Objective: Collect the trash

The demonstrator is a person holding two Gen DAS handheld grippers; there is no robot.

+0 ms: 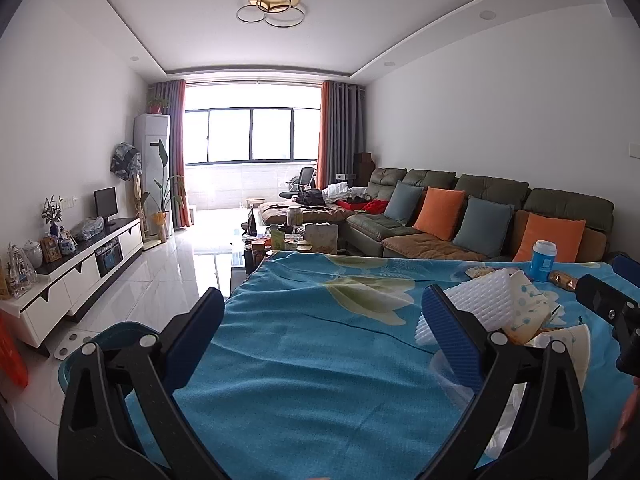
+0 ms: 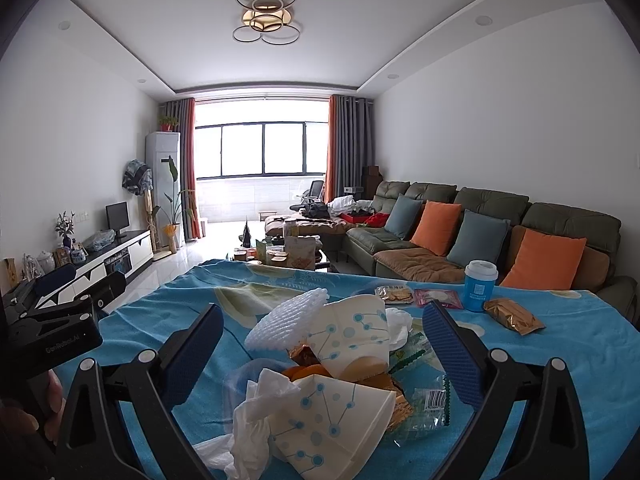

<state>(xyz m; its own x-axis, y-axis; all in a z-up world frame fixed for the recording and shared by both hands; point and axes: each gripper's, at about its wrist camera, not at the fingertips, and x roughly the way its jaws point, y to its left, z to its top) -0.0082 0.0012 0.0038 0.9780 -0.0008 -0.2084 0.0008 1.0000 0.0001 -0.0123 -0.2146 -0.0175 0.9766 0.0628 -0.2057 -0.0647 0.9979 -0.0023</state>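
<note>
A pile of trash (image 2: 332,364) sits on a blue cloth (image 2: 580,360) with big pale flowers that covers a table. The pile is in front of the right gripper (image 2: 324,344), in the gap between its two blue pads, but the pads do not touch it. In the pile are two squashed paper cups (image 2: 352,332) with blue dots, a white foam net (image 2: 288,320), a crumpled white tissue (image 2: 260,412), clear wrappers (image 2: 428,404) and something orange that is mostly hidden. The right gripper's fingers (image 2: 452,352) stand wide apart and hold nothing. The left gripper (image 1: 320,332) is also spread wide and empty, over a bare part of the cloth, with the trash just to its right. Past the pile, farther back on the cloth, stand a blue cup with a white lid (image 2: 480,286), a gold snack bag (image 2: 514,316), a pink packet (image 2: 438,298) and a packet of crackers (image 2: 394,294). They are near each other and apart from the pile. A teal bin (image 1: 116,340) is on the floor by the table's left side, partly hidden by the left gripper. Behind the table is a green sofa (image 2: 492,204) with orange and grey-blue cushions. Far back is a bright window (image 2: 262,148) with curtains.
</note>
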